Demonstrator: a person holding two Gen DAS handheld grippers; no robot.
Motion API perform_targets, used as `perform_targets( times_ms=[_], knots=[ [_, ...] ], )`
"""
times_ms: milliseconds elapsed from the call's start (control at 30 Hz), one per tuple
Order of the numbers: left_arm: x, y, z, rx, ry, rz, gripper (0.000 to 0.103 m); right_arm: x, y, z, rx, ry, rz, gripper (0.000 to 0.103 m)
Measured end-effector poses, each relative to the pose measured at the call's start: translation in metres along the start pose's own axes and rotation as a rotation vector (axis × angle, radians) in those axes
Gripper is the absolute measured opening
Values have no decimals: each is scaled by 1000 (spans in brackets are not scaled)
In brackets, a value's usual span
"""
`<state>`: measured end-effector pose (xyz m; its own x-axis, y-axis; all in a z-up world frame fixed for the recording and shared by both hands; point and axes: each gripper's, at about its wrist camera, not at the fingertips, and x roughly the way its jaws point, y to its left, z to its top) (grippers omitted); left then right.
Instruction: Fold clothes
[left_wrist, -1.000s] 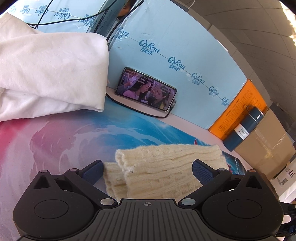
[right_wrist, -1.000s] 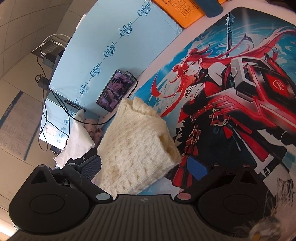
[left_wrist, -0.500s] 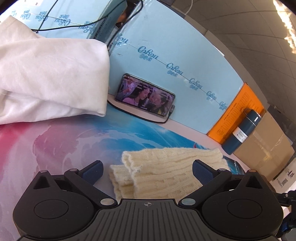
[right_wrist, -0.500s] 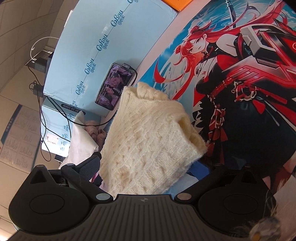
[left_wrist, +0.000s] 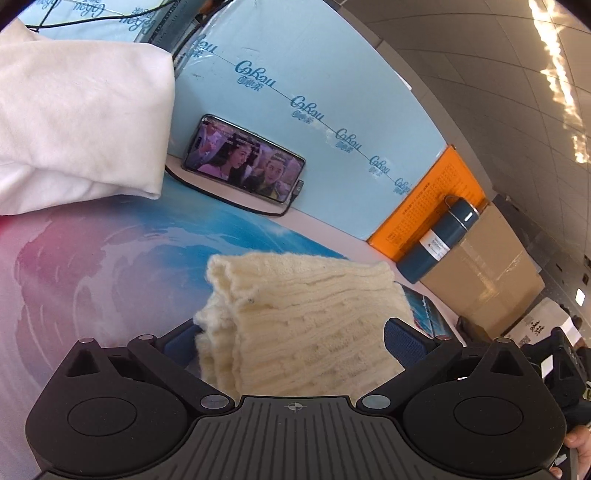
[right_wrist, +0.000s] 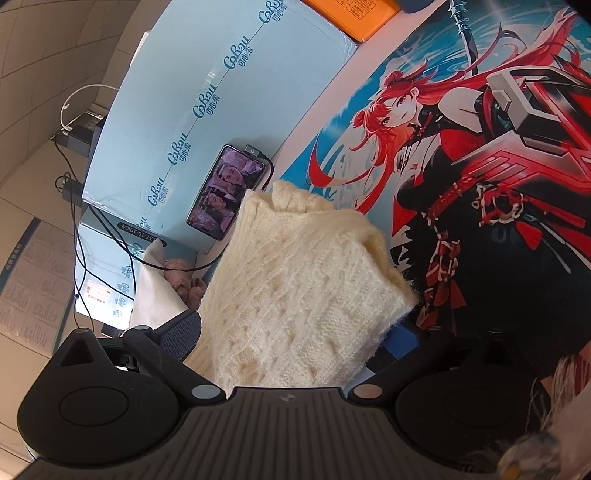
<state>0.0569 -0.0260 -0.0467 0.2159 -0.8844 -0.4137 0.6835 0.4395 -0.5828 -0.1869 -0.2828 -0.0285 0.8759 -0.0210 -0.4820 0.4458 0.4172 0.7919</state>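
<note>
**Folded knit lifted and carried toward the bench's back-left corner**

Since a second ago: raised off the printed mat (left_wrist: 92, 266) and drawn closer into both cameras, the cream knit sweater (left_wrist: 306, 325), now filling the gap between the fingers in each view. Already folded into a thick bundle, layered edges showing at its left end; probably on its way to the pile, so folding of this piece looks finished and only placing remains.

Left tongs (left_wrist: 291, 338): spread wide, blue pads either side of the bundle, not pinching it; seemingly supporting from beneath. Right tongs (right_wrist: 295, 332): likewise spread, knit (right_wrist: 295, 295) resting across them, right pad half hidden under a corner.

Left to right along the bench's back edge: white folded garment (left_wrist: 74, 122) at the back-left corner, phone (left_wrist: 243, 162) propped against pale blue foam boards (left_wrist: 314, 74), orange board (left_wrist: 436, 206), blue flask (left_wrist: 439, 240), cardboard box (left_wrist: 487, 269). Tiled ceiling with strip lights above.
</note>
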Motion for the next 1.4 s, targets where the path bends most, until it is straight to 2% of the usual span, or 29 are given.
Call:
perform_targets(
  times_ms=[67,100,133,167,233,267,300,333,400,433,467,567,733,867,933,1033,1167,1233,1333,1400],
  knots=[
    [3,-9,-4,43,12,-3,102,3,2,-2,-20,-9,2,99],
    [4,-13,-7,67,12,7,102,5,3,-4,-30,-13,5,94],
    [5,-15,-8,78,16,7,96,7,4,-6,-32,-14,3,88],
    [6,-17,-10,88,21,5,83,9,4,-7,-32,-14,-1,78],
    [7,-16,-11,79,30,-3,64,10,2,-8,-16,-14,-17,62],
    [5,-17,-13,80,26,-1,57,12,0,-9,7,7,-6,49],
    [2,-18,-14,88,22,-3,52,14,-3,-9,33,34,11,40],
    [-1,-18,-15,96,19,-6,46,15,-4,-10,54,54,32,38],
    [-10,-19,-16,102,8,-18,38,13,0,-15,34,45,36,36],
    [-17,-18,-17,107,-10,-19,31,11,4,-17,14,38,37,36],
    [-24,-17,-18,111,-27,-19,29,10,9,-19,2,41,56,36],
    [-48,-14,-19,128,-88,-17,29,7,26,-26,-37,56,130,35],
    [-105,-2,-14,124,-261,-6,29,13,69,-44,-148,78,285,35],
    [-150,5,-5,142,-416,40,29,28,112,-54,-251,120,420,35],
    [-167,8,3,157,-477,66,29,42,132,-53,-260,157,462,35],
    [-184,18,18,178,-528,113,29,63,161,-54,-292,184,504,34],
    [-196,37,43,183,-588,177,29,88,203,-63,-405,156,538,34],
    [-200,49,58,162,-622,192,29,103,219,-65,-422,148,558,34],
    [-200,65,83,147,-652,207,29,125,237,-65,-440,97,603,34],
    [-194,73,98,172,-654,242,30,145,247,-65,-454,61,627,34]
  ],
)
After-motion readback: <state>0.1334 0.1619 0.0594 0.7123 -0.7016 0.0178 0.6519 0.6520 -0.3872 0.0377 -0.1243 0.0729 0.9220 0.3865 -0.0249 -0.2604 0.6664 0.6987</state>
